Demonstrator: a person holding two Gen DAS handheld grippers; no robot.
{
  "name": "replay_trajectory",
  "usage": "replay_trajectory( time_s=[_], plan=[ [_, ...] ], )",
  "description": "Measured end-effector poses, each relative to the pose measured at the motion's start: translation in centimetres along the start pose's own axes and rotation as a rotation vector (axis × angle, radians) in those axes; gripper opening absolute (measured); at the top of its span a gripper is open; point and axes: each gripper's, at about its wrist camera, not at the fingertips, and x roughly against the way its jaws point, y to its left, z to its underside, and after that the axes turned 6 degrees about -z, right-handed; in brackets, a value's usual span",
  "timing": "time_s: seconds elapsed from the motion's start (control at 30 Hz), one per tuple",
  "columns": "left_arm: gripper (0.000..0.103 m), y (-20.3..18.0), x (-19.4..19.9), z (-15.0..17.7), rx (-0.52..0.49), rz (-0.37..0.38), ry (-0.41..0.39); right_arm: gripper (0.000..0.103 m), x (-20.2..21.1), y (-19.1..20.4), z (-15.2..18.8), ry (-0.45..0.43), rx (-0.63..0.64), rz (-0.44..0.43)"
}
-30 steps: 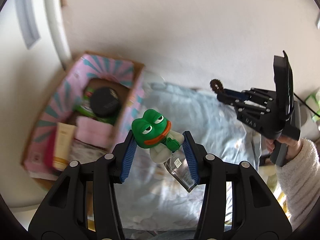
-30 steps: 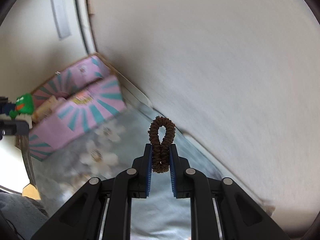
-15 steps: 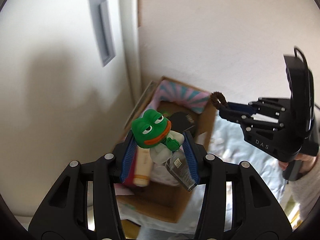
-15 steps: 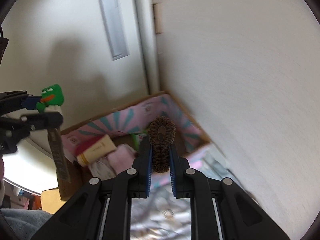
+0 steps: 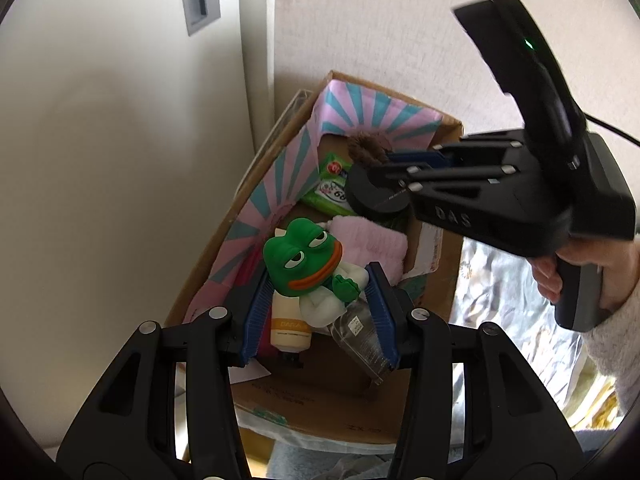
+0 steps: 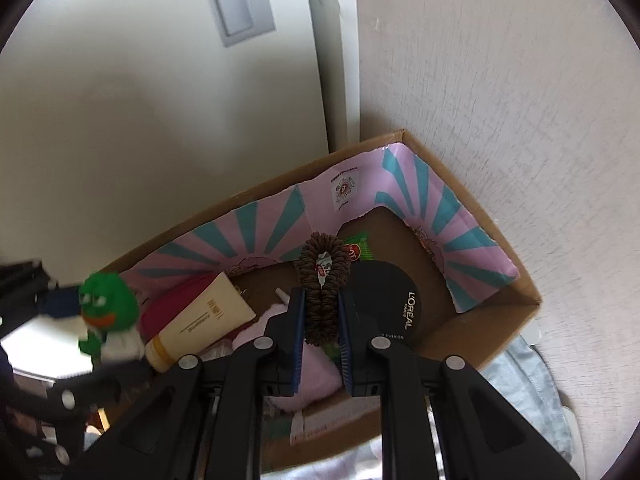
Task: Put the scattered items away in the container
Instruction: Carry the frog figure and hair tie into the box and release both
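Box (image 6: 472, 196) sits in the corner where the wall meets the door frame, and both your grippers hang over it. Your left gripper (image 5: 320, 300) has its blue pads clamped on a green frog toy (image 5: 304, 256), along with a clear packet (image 5: 360, 344) pinched against the right pad. The frog sits above the near end of the box. Your right gripper (image 6: 323, 320) is closed on a brown scrunchie (image 6: 323, 280), whose loop stands up past the fingertips, above the middle of the box. Below it lie a black round L'Oreal compact (image 6: 392, 300), a green wipes pack (image 6: 358, 250) toward the far wall, a cream tube (image 6: 200, 320) slanting beside a red item (image 6: 168, 308), and a pink cloth (image 6: 308, 372) at the near side. The box's inner walls are lined with pink and teal striped paper. A pale floral sheet (image 5: 508, 312) lies beside the box, under your right hand (image 5: 600, 268).
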Motion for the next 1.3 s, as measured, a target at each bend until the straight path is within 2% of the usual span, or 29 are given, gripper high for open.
replay_trajectory(
  time_s=[0.37,0.47,0.53,0.57,0.6,0.63,0.73,0.9,1.2,1.3],
  plan=[
    [0.044,0.8,-0.8,-0.2,-0.039,0.025,0.026,0.015,-2.0,-0.1,-1.1,0.010,-0.038,0.025],
    [0.050,1.1,-0.8,-0.3,-0.030,0.037,0.039,0.018,-2.6,-0.3,-1.0,0.039,-0.047,0.078],
    [0.077,1.1,-0.6,-0.3,-0.033,0.036,0.032,0.032,-2.8,-0.3,-0.8,0.045,-0.047,0.089],
    [0.082,1.1,-0.5,-0.3,-0.040,0.033,0.025,0.038,-2.7,-0.3,-0.7,0.046,-0.052,0.080],
    [0.084,1.0,-0.2,-0.3,-0.048,0.032,0.014,0.050,-2.6,-0.3,-0.6,0.043,-0.059,0.080],
    [0.084,0.9,-0.1,-0.3,-0.055,0.030,0.008,0.056,-2.4,-0.4,-0.5,0.032,-0.067,0.079],
    [0.086,0.7,0.0,-0.4,-0.072,0.020,0.010,0.063,-1.7,-0.5,-0.3,0.012,-0.087,0.067],
    [0.092,0.6,0.8,-0.2,-0.072,0.008,0.000,0.067,-0.1,-0.7,0.0,-0.010,-0.116,0.072],
    [0.093,1.3,2.5,0.2,-0.063,-0.009,-0.024,0.067,3.1,-0.8,0.9,-0.060,-0.152,0.077],
    [0.093,1.5,3.0,0.3,-0.050,0.002,-0.037,0.067,4.0,0.5,0.6,-0.080,-0.143,0.100]
  ],
)
